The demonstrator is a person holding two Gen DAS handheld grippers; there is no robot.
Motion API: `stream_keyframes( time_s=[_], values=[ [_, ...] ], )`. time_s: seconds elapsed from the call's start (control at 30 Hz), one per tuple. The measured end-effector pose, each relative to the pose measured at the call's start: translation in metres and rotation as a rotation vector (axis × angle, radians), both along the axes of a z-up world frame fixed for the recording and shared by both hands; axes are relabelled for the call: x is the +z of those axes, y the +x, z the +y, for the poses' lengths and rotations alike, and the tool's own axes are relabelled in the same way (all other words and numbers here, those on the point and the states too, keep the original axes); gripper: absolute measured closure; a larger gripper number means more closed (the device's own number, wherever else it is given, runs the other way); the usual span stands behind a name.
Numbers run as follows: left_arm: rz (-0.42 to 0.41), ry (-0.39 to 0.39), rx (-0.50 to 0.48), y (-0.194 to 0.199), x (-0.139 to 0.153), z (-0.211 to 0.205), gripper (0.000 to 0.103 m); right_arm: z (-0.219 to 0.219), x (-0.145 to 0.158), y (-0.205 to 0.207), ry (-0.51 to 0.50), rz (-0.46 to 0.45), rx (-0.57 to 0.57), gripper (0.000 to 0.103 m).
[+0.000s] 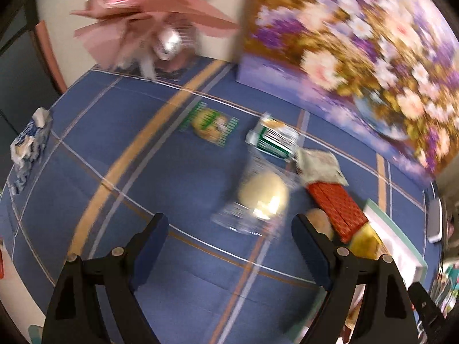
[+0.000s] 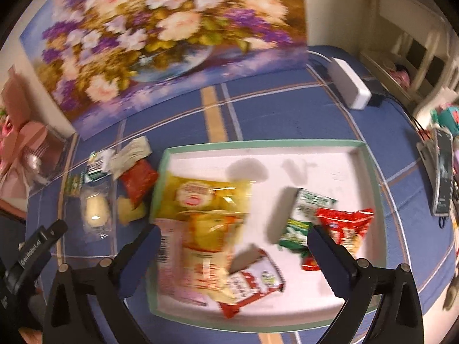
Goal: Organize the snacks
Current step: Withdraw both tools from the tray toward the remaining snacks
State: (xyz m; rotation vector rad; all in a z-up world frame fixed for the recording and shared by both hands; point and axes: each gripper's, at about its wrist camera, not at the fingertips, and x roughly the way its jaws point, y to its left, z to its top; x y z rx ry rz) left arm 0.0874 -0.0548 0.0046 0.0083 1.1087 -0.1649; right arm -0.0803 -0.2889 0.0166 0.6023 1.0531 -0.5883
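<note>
1. Right wrist view: the right claw (image 2: 233, 253) hangs over the white tray (image 2: 330, 154) with its jaws spread wide and nothing between them; judging by that, it has nothing left to carry here.
2. Inside the tray lie a large yellow snack bag (image 2: 213, 200), a red-and-white packet (image 2: 252, 283) at the near edge, a green-and-white packet (image 2: 304, 215) and a red bag (image 2: 348, 226) to the right. They sit loosely, overlapping in places, so the tray looks like the collecting spot for the snacks.
3. Left wrist view: the left claw (image 1: 231, 246) is also open and empty, tilted down toward the blue plaid surface (image 1: 114, 149).
4. Snacks not yet gathered lie on that surface beside the tray: a clear-wrapped pale bun (image 1: 258, 200) just ahead of the left claw, a green-striped packet (image 1: 210, 126) farther off, a green-and-white wrapper (image 1: 272, 139), a pale crumpled packet (image 1: 318, 164) and a red patterned packet (image 1: 335, 206) next to the tray's edge.
5. With the bun nearest to the open jaws, it seems the likely next pick.
6. A flower painting (image 1: 358, 43) leans at the back; motion blur hides all labels.
</note>
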Motion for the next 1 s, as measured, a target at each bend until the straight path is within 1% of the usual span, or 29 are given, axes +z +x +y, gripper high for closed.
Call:
stream_keyframes(
  time_s=[0.13,0.33,0.57,0.7,0.83,0.9,0.97,1.0],
  values=[
    [-0.019,-0.009,0.079,0.013,0.008,0.033,0.015,0.02,0.006,0.017,0.009,-0.028,0.055,0.0],
    [-0.041,-0.006,0.168,0.023,0.013,0.075,0.015,0.052,0.008,0.042,0.038,-0.058,0.133,0.0],
    [-0.058,-0.041,0.236,0.029,0.016,0.106,0.015,0.073,0.002,0.064,0.094,-0.093,0.17,0.0],
    [-0.076,-0.049,0.213,0.032,0.016,0.099,0.015,0.076,-0.002,0.074,0.114,-0.11,0.177,0.0],
    [-0.093,-0.042,0.132,0.034,0.013,0.078,0.015,0.073,-0.007,0.082,0.132,-0.132,0.168,0.0],
    [-0.086,-0.035,0.088,0.036,0.01,0.065,0.015,0.071,-0.01,0.086,0.138,-0.141,0.166,0.0],
    [-0.078,-0.05,0.056,0.038,0.008,0.057,0.015,0.069,-0.012,0.09,0.14,-0.148,0.161,0.001],
    [-0.07,-0.064,0.044,0.04,0.006,0.053,0.015,0.068,-0.012,0.092,0.139,-0.15,0.161,0.003]
  ],
)
